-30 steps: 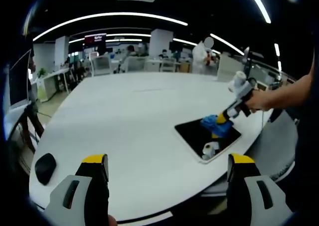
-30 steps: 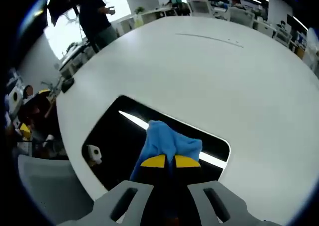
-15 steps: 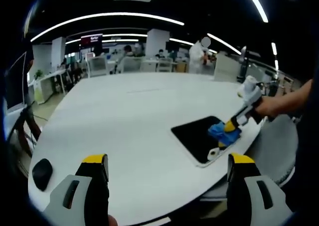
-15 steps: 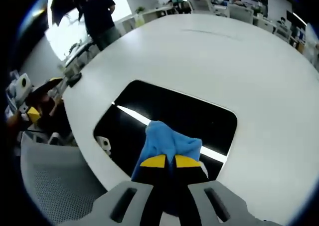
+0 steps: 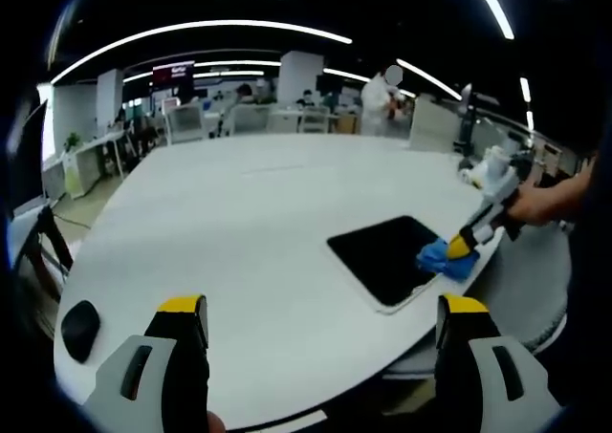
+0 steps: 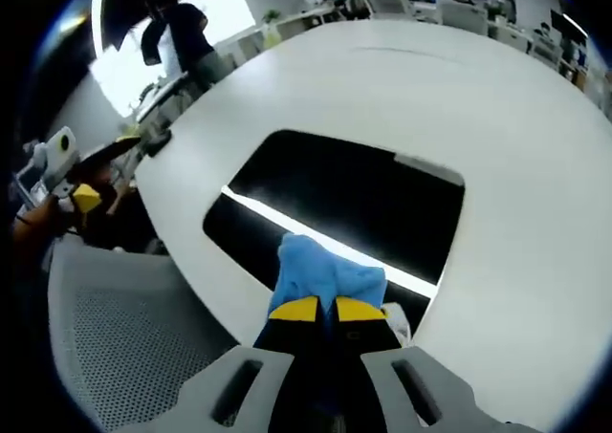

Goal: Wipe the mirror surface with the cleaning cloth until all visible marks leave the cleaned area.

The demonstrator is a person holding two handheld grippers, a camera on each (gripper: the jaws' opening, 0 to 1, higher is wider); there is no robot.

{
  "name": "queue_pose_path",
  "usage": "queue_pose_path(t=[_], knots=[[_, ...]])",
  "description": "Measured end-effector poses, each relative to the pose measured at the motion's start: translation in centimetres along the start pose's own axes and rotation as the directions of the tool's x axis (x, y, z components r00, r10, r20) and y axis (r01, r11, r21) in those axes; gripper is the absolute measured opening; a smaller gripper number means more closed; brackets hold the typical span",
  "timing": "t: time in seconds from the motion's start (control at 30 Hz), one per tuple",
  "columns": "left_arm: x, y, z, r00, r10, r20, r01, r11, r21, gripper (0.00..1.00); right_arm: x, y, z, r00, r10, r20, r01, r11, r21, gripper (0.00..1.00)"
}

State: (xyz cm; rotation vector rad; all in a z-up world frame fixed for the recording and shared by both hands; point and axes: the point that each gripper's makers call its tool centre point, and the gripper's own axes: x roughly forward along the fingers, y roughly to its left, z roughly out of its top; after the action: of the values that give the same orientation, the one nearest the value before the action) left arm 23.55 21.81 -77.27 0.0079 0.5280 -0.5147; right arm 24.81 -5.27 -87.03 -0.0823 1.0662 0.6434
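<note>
The right tongs (image 6: pixel 325 309) are clamped on the blue cleaning cloth (image 6: pixel 325 272), pressing it against the near edge of the dark mirror (image 6: pixel 349 189), which lies flat on the white bench (image 6: pixel 497 146) (near the bench's rim). The left tongs (image 5: pixel 320 309) stand wide, holding nothing, well apart from the mirror.

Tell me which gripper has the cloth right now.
The right gripper: its yellow-tipped fingers are shut on the blue cloth at the mirror edge. The left gripper is open, holding nothing.
</note>
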Motion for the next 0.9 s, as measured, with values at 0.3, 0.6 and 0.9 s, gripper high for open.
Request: queue_pose_path(t=[0.3, 0.6, 0.9], knots=[[0.2, -0.3, 0.1, 1.000, -0.002, 0.000, 0.002, 1.000, 0.005, 1.00, 0.1, 0.0, 0.1, 1.000, 0.017, -0.007, -0.017, 1.000, -0.019, 0.00], [-0.1, 0.0, 0.1, 1.000, 0.005, -0.004, -0.005, 1.000, 0.010, 1.00, 0.0, -0.2, 0.2, 0.999, 0.039, -0.017, -0.039, 0.999, -0.010, 0.00], [0.1, 0.1, 0.2, 1.000, 0.005, -0.004, -0.005, 1.000, 0.008, 1.00, -1.0, -2.5, -0.3, 1.000, 0.009, -0.012, -0.009, 0.999, 0.030, 0.00]])
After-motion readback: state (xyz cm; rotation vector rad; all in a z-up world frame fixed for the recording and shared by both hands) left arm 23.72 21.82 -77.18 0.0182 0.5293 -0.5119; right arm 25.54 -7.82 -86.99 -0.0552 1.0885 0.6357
